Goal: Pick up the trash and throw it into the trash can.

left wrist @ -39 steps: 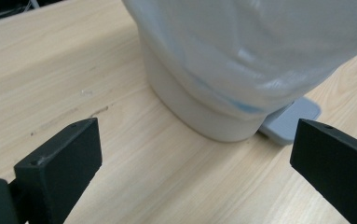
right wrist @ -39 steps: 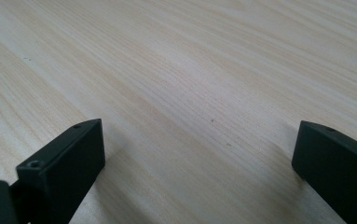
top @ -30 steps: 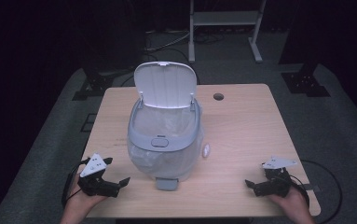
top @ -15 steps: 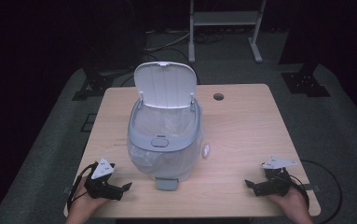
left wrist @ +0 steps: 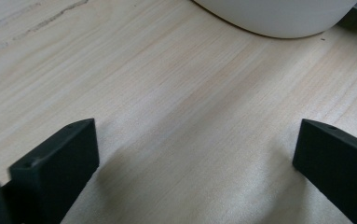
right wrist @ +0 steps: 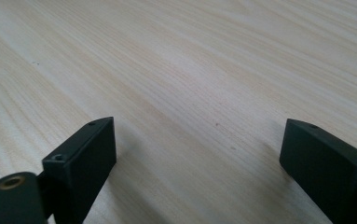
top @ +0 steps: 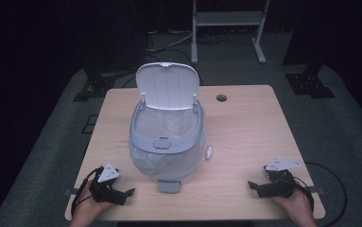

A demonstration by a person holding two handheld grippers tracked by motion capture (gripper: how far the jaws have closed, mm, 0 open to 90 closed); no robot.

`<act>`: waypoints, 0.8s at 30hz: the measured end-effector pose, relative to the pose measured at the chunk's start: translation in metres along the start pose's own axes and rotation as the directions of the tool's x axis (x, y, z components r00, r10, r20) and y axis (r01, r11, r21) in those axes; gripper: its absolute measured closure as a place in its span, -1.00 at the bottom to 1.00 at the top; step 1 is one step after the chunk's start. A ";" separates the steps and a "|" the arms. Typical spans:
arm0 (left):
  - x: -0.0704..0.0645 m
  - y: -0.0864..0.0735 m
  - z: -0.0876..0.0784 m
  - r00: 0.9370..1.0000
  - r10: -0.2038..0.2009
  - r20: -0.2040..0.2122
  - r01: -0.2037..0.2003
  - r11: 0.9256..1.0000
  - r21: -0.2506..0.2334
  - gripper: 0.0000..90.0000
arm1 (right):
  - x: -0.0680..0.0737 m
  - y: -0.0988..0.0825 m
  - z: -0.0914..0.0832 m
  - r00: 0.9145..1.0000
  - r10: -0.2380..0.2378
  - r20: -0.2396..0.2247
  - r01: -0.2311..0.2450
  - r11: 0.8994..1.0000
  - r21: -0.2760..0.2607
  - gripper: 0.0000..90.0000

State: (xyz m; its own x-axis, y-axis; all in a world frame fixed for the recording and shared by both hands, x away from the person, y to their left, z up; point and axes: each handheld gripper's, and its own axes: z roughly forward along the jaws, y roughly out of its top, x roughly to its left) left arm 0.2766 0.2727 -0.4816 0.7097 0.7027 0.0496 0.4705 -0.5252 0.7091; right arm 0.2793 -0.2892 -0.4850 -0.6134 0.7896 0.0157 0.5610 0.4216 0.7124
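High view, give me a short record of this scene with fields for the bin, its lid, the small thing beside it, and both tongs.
bin: pale grey rounded plastic bin with a clear liner, standing mid-table on the light wooden table
lid: white hinged lid, raised upright at the back
beside bin: small white oval object on the table to the right of the bin, apart from it
left tongs: open, nothing between them, low at the near left edge
right tongs: open, jaws just closing slightly, nothing between them, near right edge

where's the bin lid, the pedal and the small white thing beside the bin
bin lid [top: 168,86], high view, middle of the raised lid
pedal [top: 169,186], high view, its top face
small white thing [top: 209,152], high view, its centre
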 end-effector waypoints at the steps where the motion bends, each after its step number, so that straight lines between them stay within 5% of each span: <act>1: 0.001 -0.001 0.000 1.000 -0.002 0.003 0.002 1.000 -0.007 -1.00 | 0.000 0.000 0.000 1.000 0.001 -0.001 -0.001 1.000 0.002 -0.78; 3: 0.003 -0.002 0.001 0.999 -0.027 0.025 0.027 1.000 -0.005 -1.00 | 0.001 0.002 0.000 1.000 -0.002 -0.002 0.002 1.000 0.004 -0.78; 24: 0.003 -0.002 0.001 0.999 -0.027 0.024 0.027 1.000 -0.005 -1.00 | 0.011 0.022 -0.004 1.000 -0.006 -0.027 0.005 0.999 -0.035 -0.78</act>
State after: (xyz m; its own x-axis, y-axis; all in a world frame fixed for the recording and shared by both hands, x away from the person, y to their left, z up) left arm 0.2780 0.2754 -0.4835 0.7095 0.7046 0.0136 0.4866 -0.5037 0.7138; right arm 0.2826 -0.2729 -0.4661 -0.6316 0.7747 0.0304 0.5383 0.4099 0.7364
